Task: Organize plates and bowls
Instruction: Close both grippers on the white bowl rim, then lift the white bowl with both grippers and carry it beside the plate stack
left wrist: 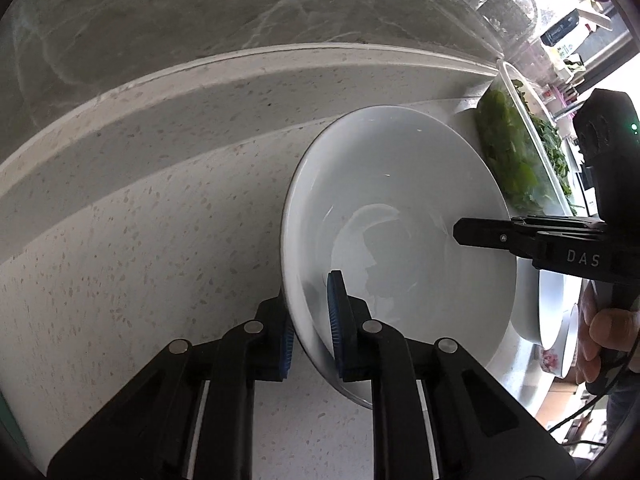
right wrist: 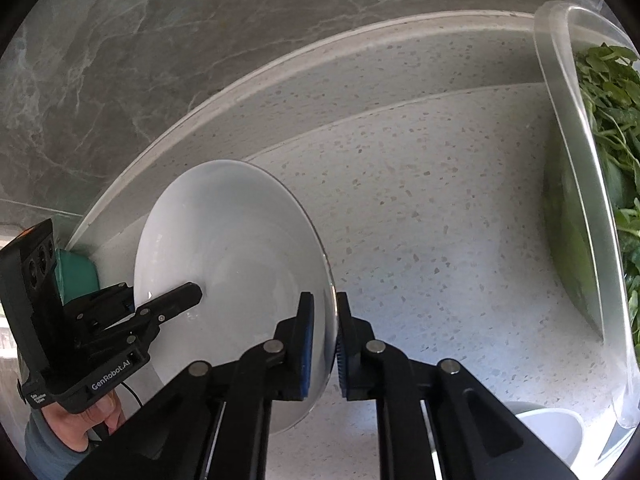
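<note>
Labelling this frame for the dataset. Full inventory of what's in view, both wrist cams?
white bowl: 1, white, held above the countertop, opposite rims between the fingers of both grippers
countertop: 1, pale speckled stone, under everything
wall: 1, grey-green marble, behind the counter's raised back edge
clear container: 1, transparent plastic, right side of counter, filled with green leaves
stacked dishes: several, white, one with pink flowers, lower right in left wrist view
teal object: 1, teal, behind the left gripper, unidentifiable
left gripper: 1, black with blue pads, closed on bowl rim
right gripper: 1, black with blue pads, closed on opposite rim
</note>
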Motion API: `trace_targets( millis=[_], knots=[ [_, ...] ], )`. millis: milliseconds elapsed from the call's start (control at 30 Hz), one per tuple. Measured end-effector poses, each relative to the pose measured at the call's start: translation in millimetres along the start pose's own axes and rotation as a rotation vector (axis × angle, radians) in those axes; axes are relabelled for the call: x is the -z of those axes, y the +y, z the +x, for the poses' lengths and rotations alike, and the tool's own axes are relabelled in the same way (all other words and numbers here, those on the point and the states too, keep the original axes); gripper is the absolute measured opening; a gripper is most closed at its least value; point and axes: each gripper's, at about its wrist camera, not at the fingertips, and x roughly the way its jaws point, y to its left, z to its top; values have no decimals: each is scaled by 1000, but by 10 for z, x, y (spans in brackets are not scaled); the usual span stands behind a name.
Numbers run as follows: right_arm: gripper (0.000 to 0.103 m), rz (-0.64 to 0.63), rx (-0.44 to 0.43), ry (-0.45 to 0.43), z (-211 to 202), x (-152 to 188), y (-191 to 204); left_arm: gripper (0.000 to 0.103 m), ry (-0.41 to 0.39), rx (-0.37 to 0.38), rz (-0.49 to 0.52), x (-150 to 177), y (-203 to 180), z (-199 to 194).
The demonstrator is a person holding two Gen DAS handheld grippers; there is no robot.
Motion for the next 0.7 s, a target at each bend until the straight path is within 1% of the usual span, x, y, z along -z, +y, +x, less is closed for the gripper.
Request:
trace_targets(
  millis=[167,300,433,700],
  knots=[
    [12,-26,-19,-9,-124,82,49,13,9,6,-13,124,25,-118],
    [12,-56,-33,-7,-228,195,158,13,4,3,-20,284,24,-344],
    [13,-67,-54,-3,-302,333,269,13,23,8,-32,465,25,-496],
    [16,-62,-107,31,-418,612,444,13,81,61,-81,912,89,-784]
  ],
)
